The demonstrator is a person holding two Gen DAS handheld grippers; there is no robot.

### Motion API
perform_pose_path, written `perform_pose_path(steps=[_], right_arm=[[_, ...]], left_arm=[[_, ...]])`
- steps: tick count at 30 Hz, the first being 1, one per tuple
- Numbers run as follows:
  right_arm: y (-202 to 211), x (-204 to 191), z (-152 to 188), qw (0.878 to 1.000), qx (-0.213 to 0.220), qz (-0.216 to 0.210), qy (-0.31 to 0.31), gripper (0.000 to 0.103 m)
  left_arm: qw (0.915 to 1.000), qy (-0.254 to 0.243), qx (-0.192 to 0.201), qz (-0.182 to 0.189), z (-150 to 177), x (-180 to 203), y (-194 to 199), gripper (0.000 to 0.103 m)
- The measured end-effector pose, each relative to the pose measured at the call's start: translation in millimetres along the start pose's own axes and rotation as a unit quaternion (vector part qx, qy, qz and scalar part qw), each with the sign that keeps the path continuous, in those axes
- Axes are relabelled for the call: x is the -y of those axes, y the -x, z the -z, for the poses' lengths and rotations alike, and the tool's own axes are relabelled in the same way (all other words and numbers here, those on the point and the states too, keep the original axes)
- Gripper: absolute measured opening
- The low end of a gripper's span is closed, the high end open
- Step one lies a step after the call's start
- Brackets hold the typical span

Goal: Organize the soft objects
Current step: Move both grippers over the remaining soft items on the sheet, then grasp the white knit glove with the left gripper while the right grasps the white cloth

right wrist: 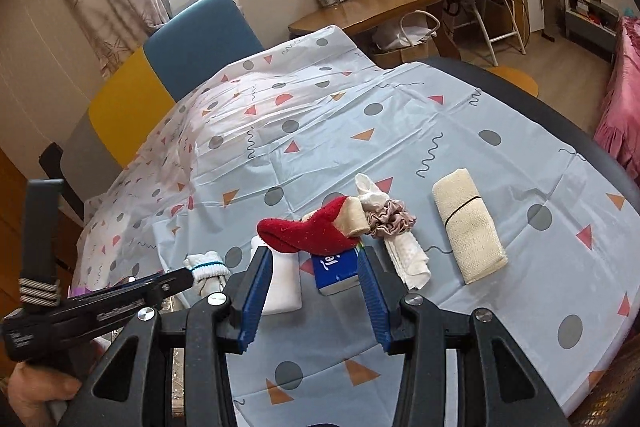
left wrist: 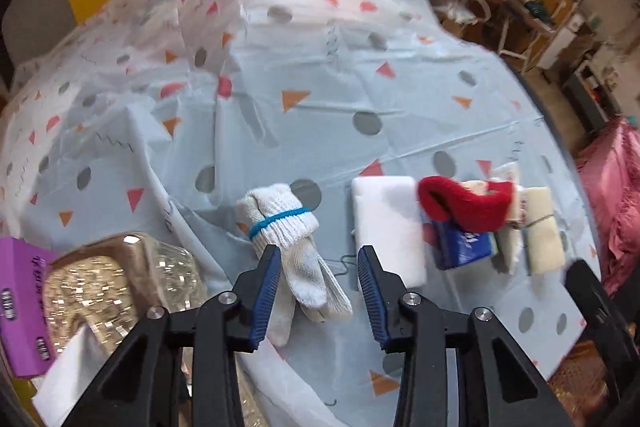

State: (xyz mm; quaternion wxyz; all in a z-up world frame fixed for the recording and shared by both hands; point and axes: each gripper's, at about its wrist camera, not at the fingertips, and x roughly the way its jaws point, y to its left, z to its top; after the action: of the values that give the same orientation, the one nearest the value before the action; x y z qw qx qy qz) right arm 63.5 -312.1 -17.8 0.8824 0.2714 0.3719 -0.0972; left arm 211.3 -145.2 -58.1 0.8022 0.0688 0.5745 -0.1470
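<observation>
A rolled white glove (left wrist: 282, 221) with a blue band lies on the patterned tablecloth (left wrist: 320, 107). My left gripper (left wrist: 320, 253) hangs over its lower end, jaws apart; the left pad is at the glove and the right pad is clear of it. To the right sit a white foam block (left wrist: 388, 223), a blue tissue pack (left wrist: 460, 245) with a red sock (left wrist: 466, 207) on top, and a beige rolled cloth (left wrist: 544, 239). My right gripper (right wrist: 315, 255) stands open and empty, short of the tissue pack (right wrist: 334, 269) and red sock (right wrist: 308, 231).
A pinkish scrunchie (right wrist: 390, 221) and a folded white cloth (right wrist: 408, 259) lie beside the beige roll (right wrist: 468, 227). A purple box (left wrist: 24, 307) and a glittery clear container (left wrist: 92, 287) sit at the near left. Pink bedding (right wrist: 624, 107) lies beyond the table's right edge.
</observation>
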Motion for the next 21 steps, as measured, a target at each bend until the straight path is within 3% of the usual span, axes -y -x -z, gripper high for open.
perform_pose_path(steps=[2,6,8,11,12,16,21], right_arm=[[-0.6,1.1,-0.7,1.0,-0.005,-0.01,-0.009,0.044],[0.8,4.8,-2.2,0.999,-0.009,-0.022,-0.022,0.044],[3.1,9.5,-4.2,0.999,-0.006,-0.027,-0.032,0.044],[8.7,21.4,-6.7,0.998,0.009,-0.023,-0.057,0.044],[10.4,27.6,-7.7,0.997,0.015,-0.021,-0.071,0.044],[12.2,59.1,-13.1,0.99,0.032,-0.011,-0.136,0.044],[10.9,95.8,-15.0,0.977,0.039,0.002,-0.208,0.044]], left_arm=[[0.9997,0.016,-0.016,-0.012,-4.3,-1.6,-15.4,0.043],[0.9989,0.013,-0.017,-0.043,-9.3,1.2,-34.7,0.061],[0.9979,0.013,-0.026,-0.058,-10.5,1.3,-47.0,0.065],[0.9978,0.021,-0.044,-0.044,-6.2,-1.8,-64.2,0.057],[0.9979,0.018,-0.045,-0.044,-3.1,-1.5,-68.4,0.041],[0.9991,0.005,-0.022,-0.036,7.1,-1.2,-64.4,0.033],[0.9999,0.004,-0.005,-0.013,14.9,-0.1,-50.5,0.033]])
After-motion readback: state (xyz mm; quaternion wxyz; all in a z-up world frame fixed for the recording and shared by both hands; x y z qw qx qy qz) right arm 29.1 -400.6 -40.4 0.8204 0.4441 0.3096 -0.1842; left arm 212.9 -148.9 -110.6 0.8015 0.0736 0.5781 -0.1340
